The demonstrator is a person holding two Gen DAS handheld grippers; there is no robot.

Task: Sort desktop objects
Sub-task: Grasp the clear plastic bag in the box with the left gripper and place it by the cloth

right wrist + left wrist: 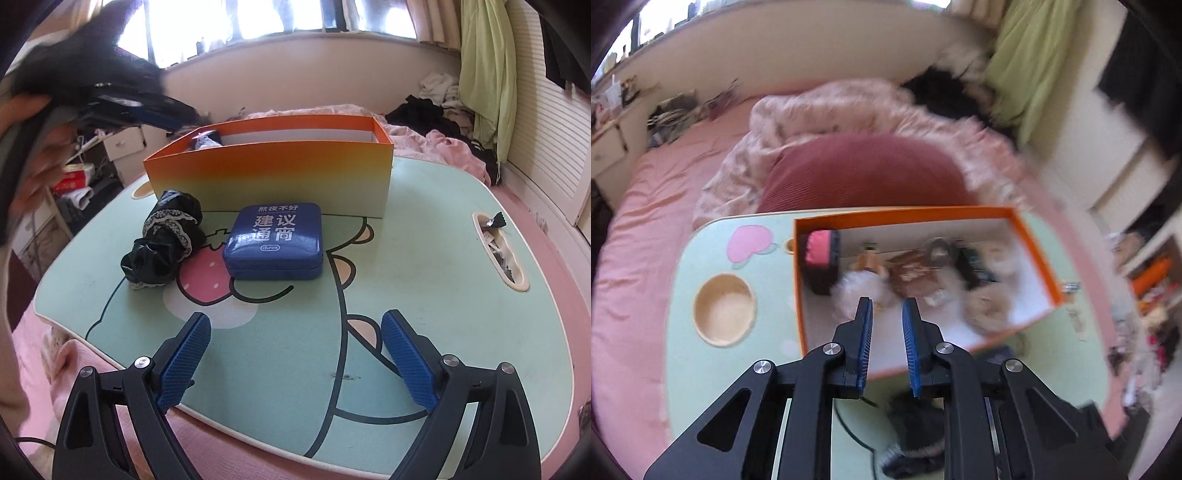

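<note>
Blue tin (274,240) sits between black lace bundle (165,240) and orange box (269,168); both tongs (887,306) (295,325) gape empty.

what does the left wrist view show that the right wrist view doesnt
Only the left wrist view looks down into the orange box, showing its blurred contents, such as a pink and black item, plus the round wooden cup recess in the table. Only the right wrist view shows the blue tin with its lid legible, and the side slot. Both show the box, the green table, the black lace cloth, and an open empty gripper: left, right.
</note>
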